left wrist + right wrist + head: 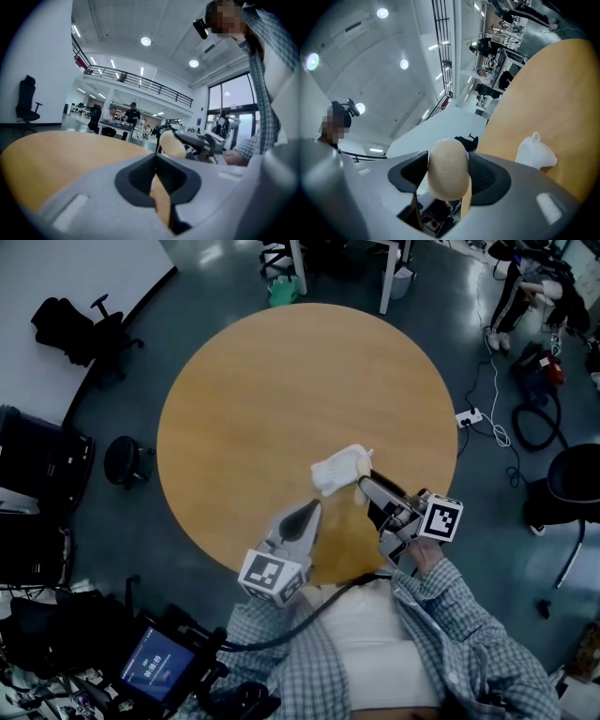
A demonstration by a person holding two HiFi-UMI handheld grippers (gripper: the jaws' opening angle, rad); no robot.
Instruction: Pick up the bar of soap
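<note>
The cream bar of soap [448, 169] is clamped between the dark pads of my right gripper [446, 176], lifted off the table. In the head view the right gripper [363, 487] hovers just right of a white animal-shaped holder [339, 468] on the round wooden table [281, 381]. The holder [535, 152] lies on the wood to the gripper's right in the right gripper view. My left gripper [313, 513] is near the table's front edge, its jaws shut on nothing. From the left gripper [154, 174] I see the soap [171, 144] held in the other gripper ahead.
The table stands on a dark floor. Black office chairs [80, 329] and equipment [37, 465] are at the left, cables and a power strip [469, 416] at the right. A screen [155, 667] sits by the person's left side.
</note>
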